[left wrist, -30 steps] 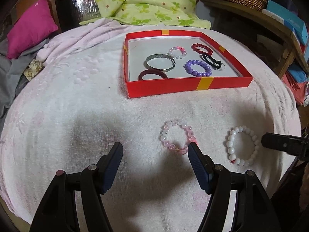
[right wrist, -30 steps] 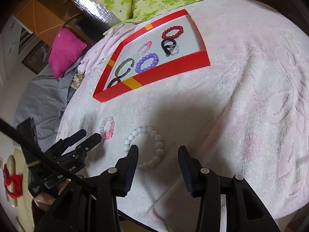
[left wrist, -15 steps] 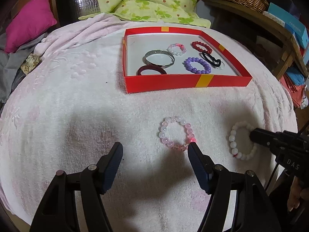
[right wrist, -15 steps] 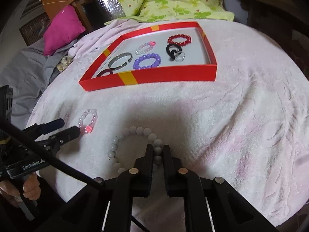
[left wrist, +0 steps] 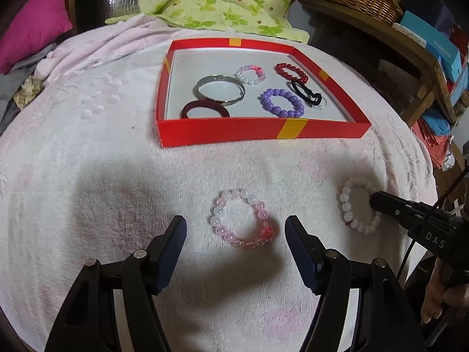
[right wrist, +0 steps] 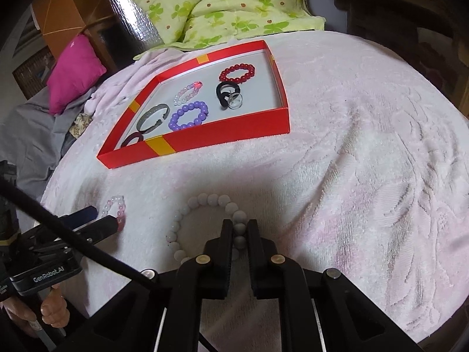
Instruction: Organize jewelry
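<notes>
The left hand-held gripper (left wrist: 234, 234) hangs wide open with the pink bracelet (left wrist: 242, 218) lying between its fingers, untouched, on the towel-covered counter (left wrist: 88, 176). To its right, the right hand-held gripper (right wrist: 240, 230) is pinched tight on the near beads of the white bracelet (right wrist: 205, 223), which still rests on the towel. A good lift would go straight up, so the beads don't snag the pile, then over the wall of the red tray (left wrist: 258, 132). The right wrist view shows beads squeezed between the pads; the left view shows only that gripper's tip (left wrist: 376, 202) reaching into the ring.
</notes>
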{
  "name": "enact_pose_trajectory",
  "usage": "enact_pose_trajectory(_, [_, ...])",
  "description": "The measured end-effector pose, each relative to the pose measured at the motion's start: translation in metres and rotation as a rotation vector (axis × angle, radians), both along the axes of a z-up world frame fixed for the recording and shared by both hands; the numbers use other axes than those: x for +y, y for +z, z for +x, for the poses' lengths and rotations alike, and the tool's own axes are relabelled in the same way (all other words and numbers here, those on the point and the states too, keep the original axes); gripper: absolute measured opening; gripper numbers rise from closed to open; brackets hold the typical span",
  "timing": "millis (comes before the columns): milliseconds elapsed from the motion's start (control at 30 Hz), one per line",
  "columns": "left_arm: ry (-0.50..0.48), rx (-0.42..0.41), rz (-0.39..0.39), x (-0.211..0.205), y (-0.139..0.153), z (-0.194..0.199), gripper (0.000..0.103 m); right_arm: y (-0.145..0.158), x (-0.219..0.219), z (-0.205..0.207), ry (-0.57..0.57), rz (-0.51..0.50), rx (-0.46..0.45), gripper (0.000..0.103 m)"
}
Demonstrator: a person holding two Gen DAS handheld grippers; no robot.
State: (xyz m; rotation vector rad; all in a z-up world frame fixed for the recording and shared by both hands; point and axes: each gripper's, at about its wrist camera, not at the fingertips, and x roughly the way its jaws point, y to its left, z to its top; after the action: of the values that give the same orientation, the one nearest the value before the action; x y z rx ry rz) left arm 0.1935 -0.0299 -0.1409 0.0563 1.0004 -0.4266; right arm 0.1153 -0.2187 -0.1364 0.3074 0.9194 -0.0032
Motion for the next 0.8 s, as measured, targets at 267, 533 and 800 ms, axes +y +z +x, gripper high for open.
enact_pose_trajectory(267, [0.026, 0.012, -0.064, 0.008, 0.000, 0.002, 0.070, -0.003, -0.005, 0.000, -0.011, 0.048, 0.007, 0.011])
enact_pose_trajectory(533, [-0.028, -0.013, -0.036, 0.000, 0.000, -0.005, 0.053, -0.006, -0.014, 0.000, -0.015, 0.120, 0.017, 0.013])
enact_pose_trajectory(800, [-0.049, -0.018, -0.025, -0.001, -0.001, -0.008, 0.035, -0.005, -0.010, 0.001, -0.005, 0.109, 0.015, 0.016])
